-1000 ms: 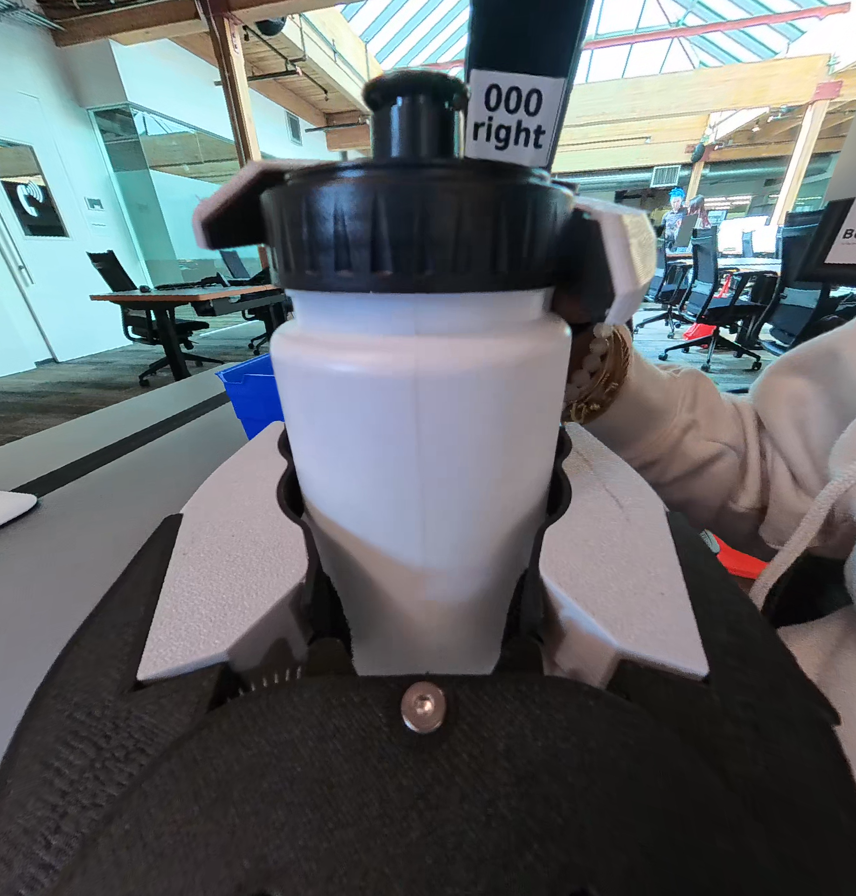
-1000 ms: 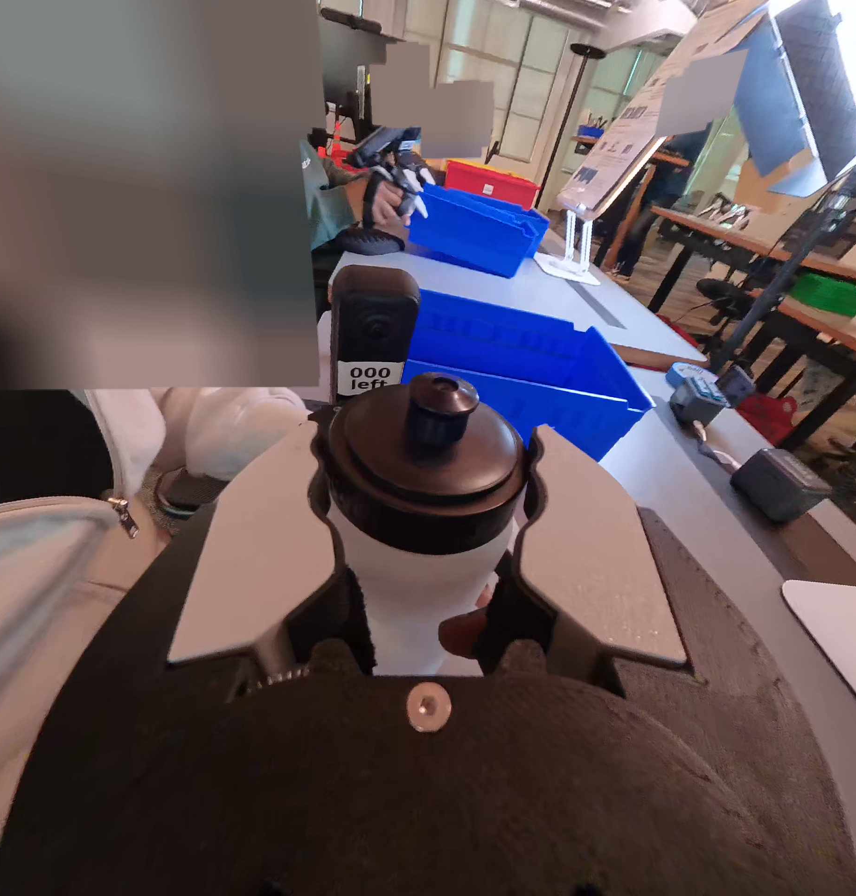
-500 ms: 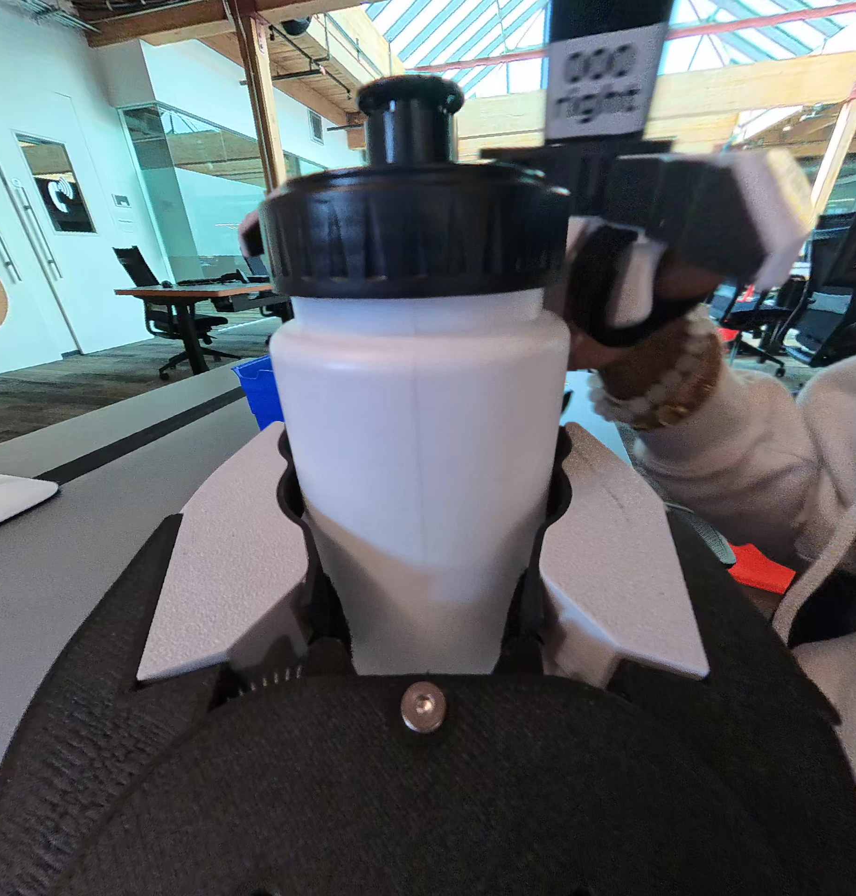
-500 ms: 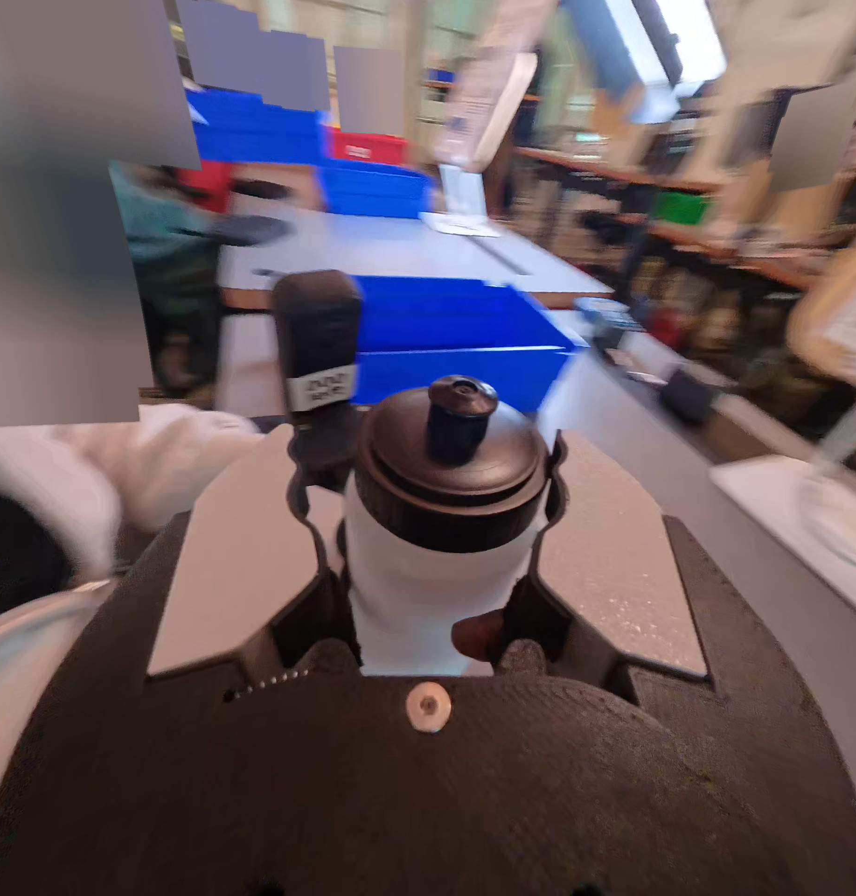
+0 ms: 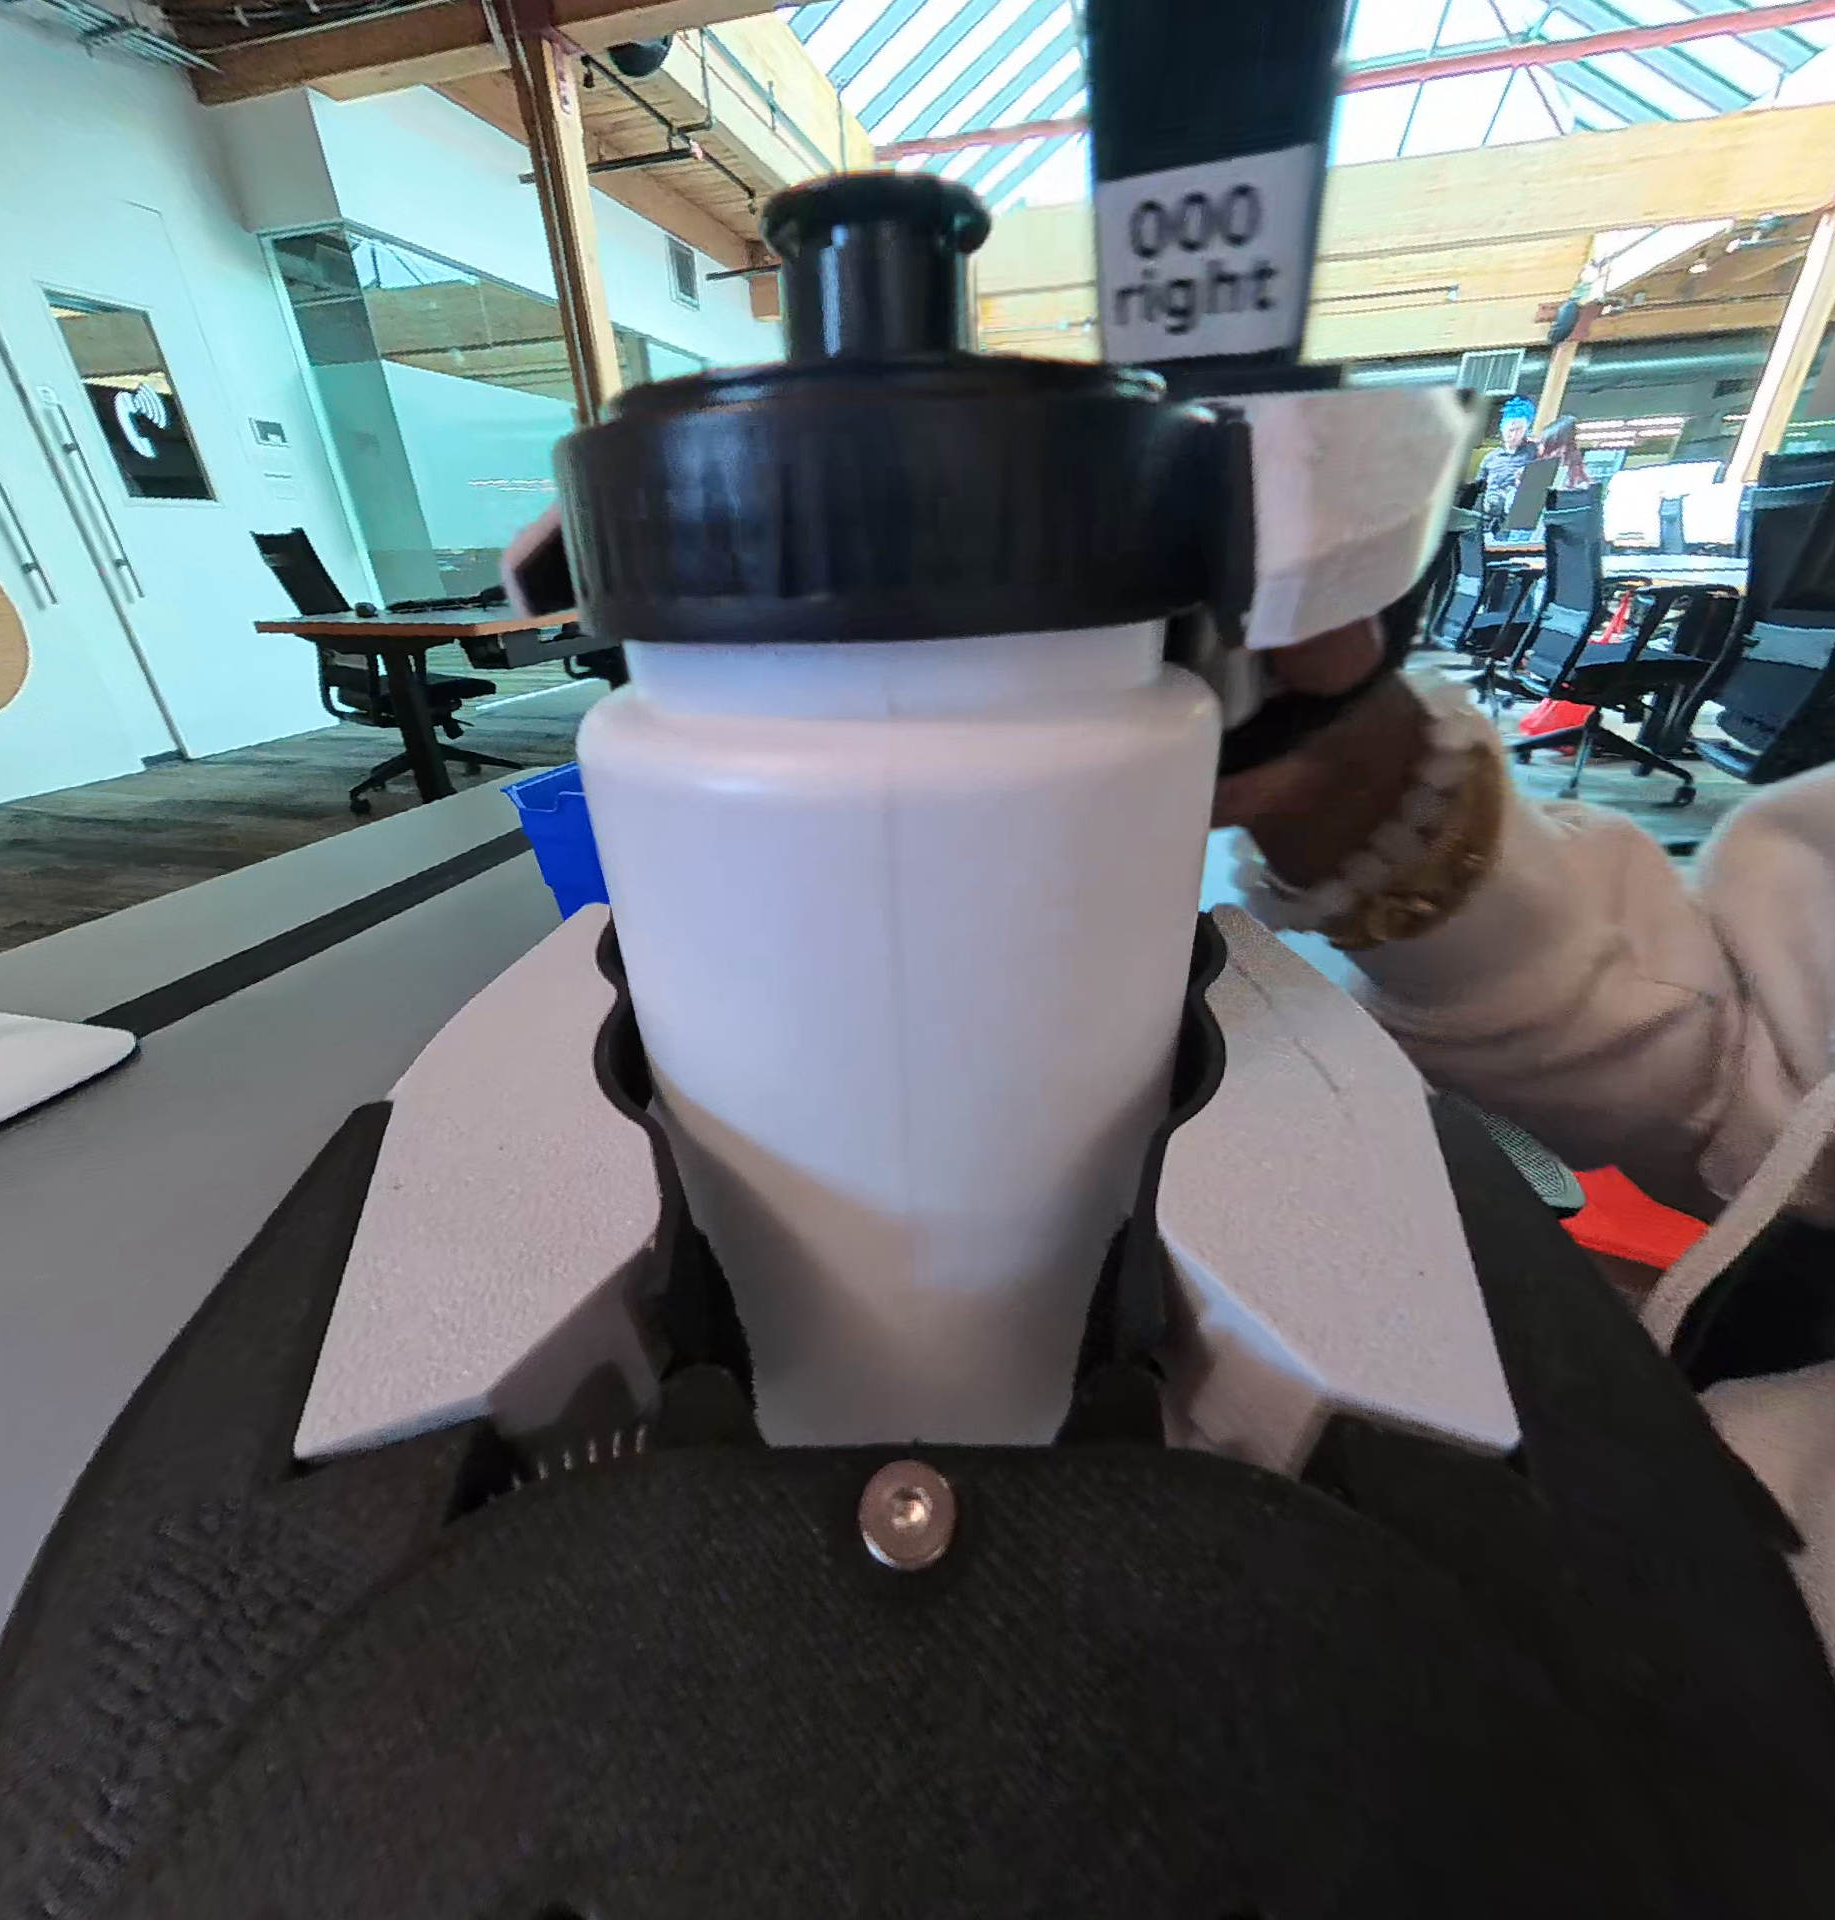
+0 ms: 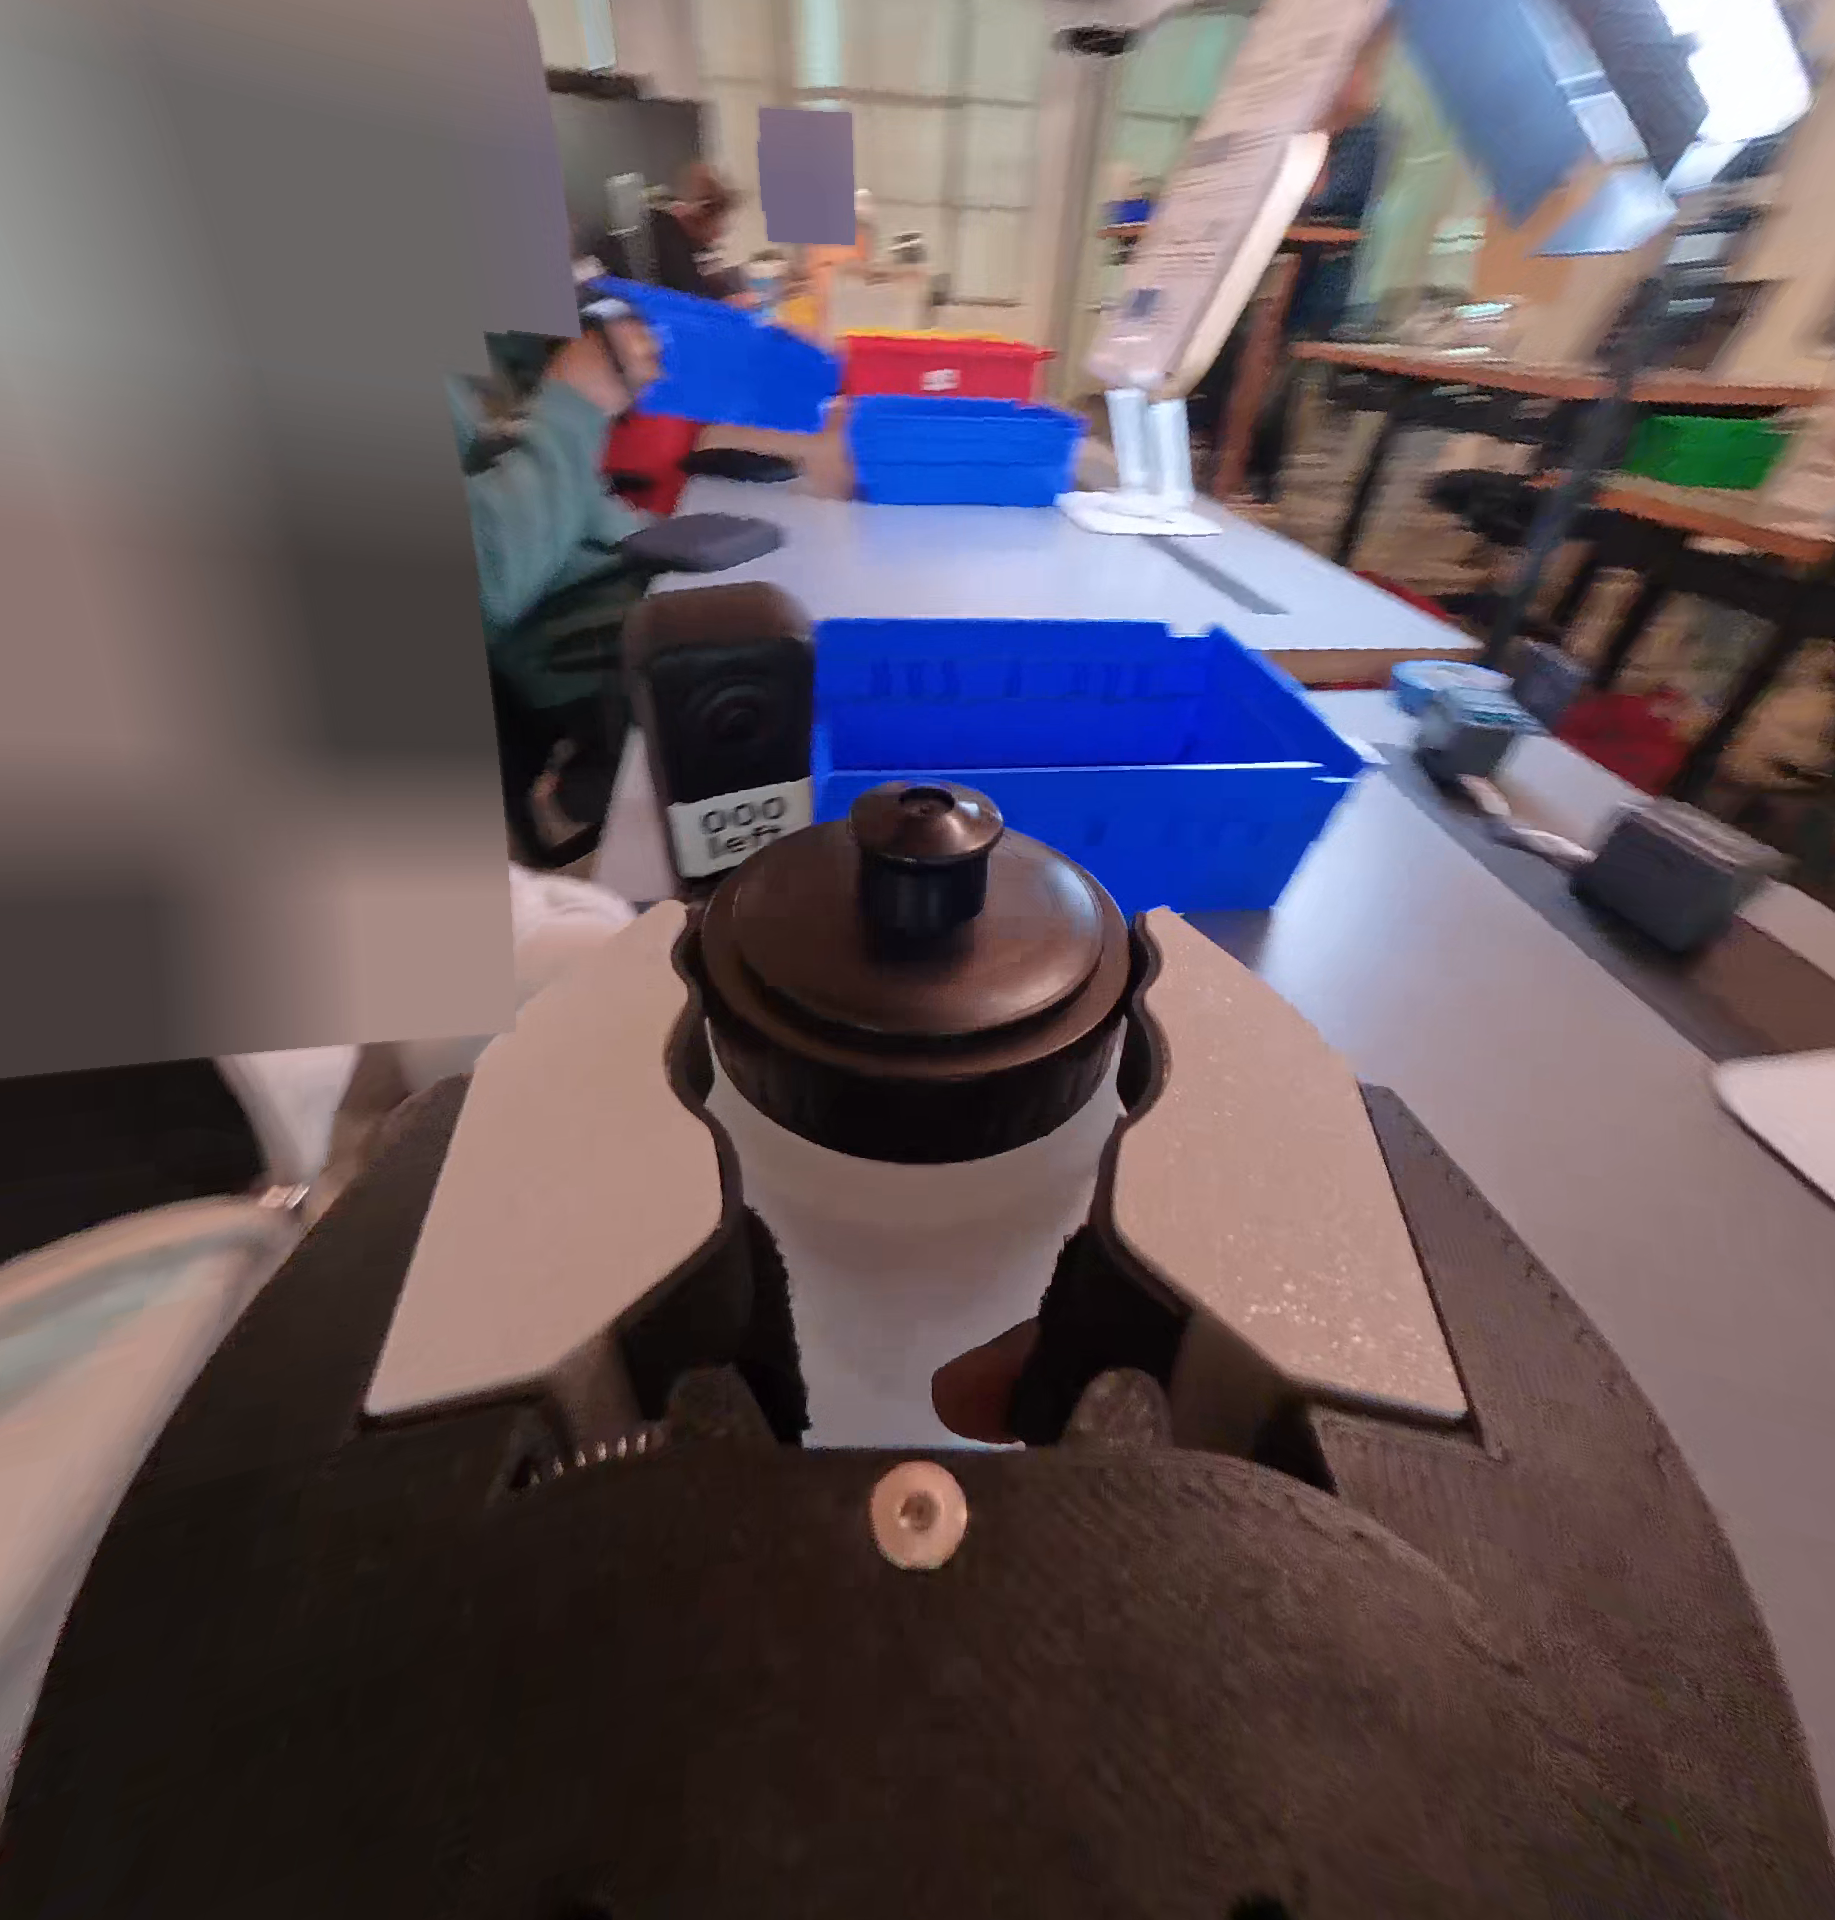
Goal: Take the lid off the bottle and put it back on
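Observation:
A white bottle [image 5: 892, 852] with a black lid [image 5: 892, 509] stands upright in my left gripper [image 5: 900, 997], which is shut on its body. The lid sits on the bottle. My right gripper [image 6: 915, 935] reaches in from the far side at lid height and is shut on the lid [image 6: 913, 1018], with a pad against each side. Its white fingers [image 5: 1349, 499] show on both sides of the lid in the left wrist view. The bottle's body [image 6: 892, 1247] shows below the lid in the right wrist view.
A grey table [image 6: 1412, 987] lies underneath. A blue bin [image 6: 1058, 790] stands just behind the bottle, with a small dark box [image 6: 1671, 883] to its right. A white flat pad [image 5: 19, 1060] lies at the left. A person's white sleeve [image 5: 1567, 987] is at the right. Some 7 cm of space lies between my two pairs of fingers.
The right gripper was shut on the lid, then opened and swung to one side half a second ago. It is now back around the lid and shut. The left gripper and bottle held still.

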`<state>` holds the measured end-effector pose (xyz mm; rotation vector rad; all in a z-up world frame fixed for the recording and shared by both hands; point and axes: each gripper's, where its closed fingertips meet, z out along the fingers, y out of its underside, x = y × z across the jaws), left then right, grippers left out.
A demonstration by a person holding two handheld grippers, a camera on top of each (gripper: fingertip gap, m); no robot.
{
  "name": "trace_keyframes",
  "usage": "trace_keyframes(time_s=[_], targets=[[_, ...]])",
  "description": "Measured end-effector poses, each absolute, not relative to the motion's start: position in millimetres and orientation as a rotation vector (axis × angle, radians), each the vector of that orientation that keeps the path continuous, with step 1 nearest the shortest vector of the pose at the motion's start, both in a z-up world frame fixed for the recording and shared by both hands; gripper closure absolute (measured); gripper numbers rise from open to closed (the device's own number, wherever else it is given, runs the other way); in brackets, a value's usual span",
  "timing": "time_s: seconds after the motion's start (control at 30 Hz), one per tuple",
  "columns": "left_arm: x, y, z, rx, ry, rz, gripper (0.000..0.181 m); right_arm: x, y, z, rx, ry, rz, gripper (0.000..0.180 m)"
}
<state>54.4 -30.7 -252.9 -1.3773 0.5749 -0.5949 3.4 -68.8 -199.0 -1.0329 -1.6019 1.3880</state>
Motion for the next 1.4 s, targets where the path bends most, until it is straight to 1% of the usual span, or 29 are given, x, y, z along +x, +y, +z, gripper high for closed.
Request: trace_keyframes(time_s=[0.13, 0.2, 0.23, 0.27, 0.37, 0.43, 0.53, 0.57, 0.6, 0.67, 0.8, 0.87, 1.0, 1.07, 1.13, 1.23, 1.3, 1.4], targets=[[54, -30, -253, -1.386, 0.567, -0.589, 0.081, 1, -58, -198, -1.218, -1.267, 1.17, 0.102], [54, -31, -253, -1.382, 0.573, -0.588, 0.081, 2, -59, -197, -1.231, -1.246, 1.125, 0.102], [55, -31, -253, -1.381, 0.575, -0.592, 0.081, 2, -61, -197, -1.21, -1.288, 1.149, 0.1], [55, -31, -253, -1.379, 0.578, -0.602, 0.081, 3, -66, -193, -1.155, -1.342, 1.219, 0.089], [56, -32, -253, -1.374, 0.593, -0.633, 0.081, 11, -79, -183, -1.005, -1.523, 1.508, 0.082], [57, -33, -253, -1.368, 0.603, -0.639, 0.081, 15, -79, -185, -0.914, -1.643, 1.58, 0.078], [57, -34, -253, -1.364, 0.61, -0.643, 0.081, 10, -79, -200, -0.796, -1.817, 1.516, 0.086], [58, -35, -253, -1.361, 0.615, -0.645, 0.081, 10, -85, -204, -0.751, -1.876, 1.512, 0.085], [59, -36, -253, -1.356, 0.625, -0.646, 0.081, 9, -89, -205, -0.718, -1.891, 1.515, 0.082], [61, -38, -253, -1.353, 0.635, -0.644, 0.081, 5, -87, -202, -0.711, -1.849, 1.52, 0.097], [61, -38, -253, -1.36, 0.622, -0.639, 0.081, 4, -86, -198, -0.791, -1.713, 1.566, 0.099], [59, -35, -253, -1.371, 0.598, -0.62, 0.081, -1, -80, -198, -0.892, -1.599, 1.481, 0.099], [57, -32, -253, -1.379, 0.573, -0.587, 0.081, -4, -64, -200, -1.185, -1.329, 1.118, 0.099], [58, -33, -253, -1.373, 0.582, -0.588, 0.081, -3, -63, -200, -1.219, -1.268, 1.022, 0.099], [57, -33, -252, -1.372, 0.576, -0.6, 0.081, -1, -65, -201, -1.192, -1.338, 1.063, 0.095], [58, -33, -252, -1.369, 0.587, -0.622, 0.081, 4, -76, -193, -1.087, -1.492, 1.351, 0.086], [59, -34, -252, -1.362, 0.598, -0.632, 0.081, 9, -73, -185, -0.993, -1.549, 1.466, 0.089], [60, -35, -252, -1.358, 0.607, -0.64, 0.081, 8, -74, -188, -0.888, -1.69, 1.524, 0.094]])
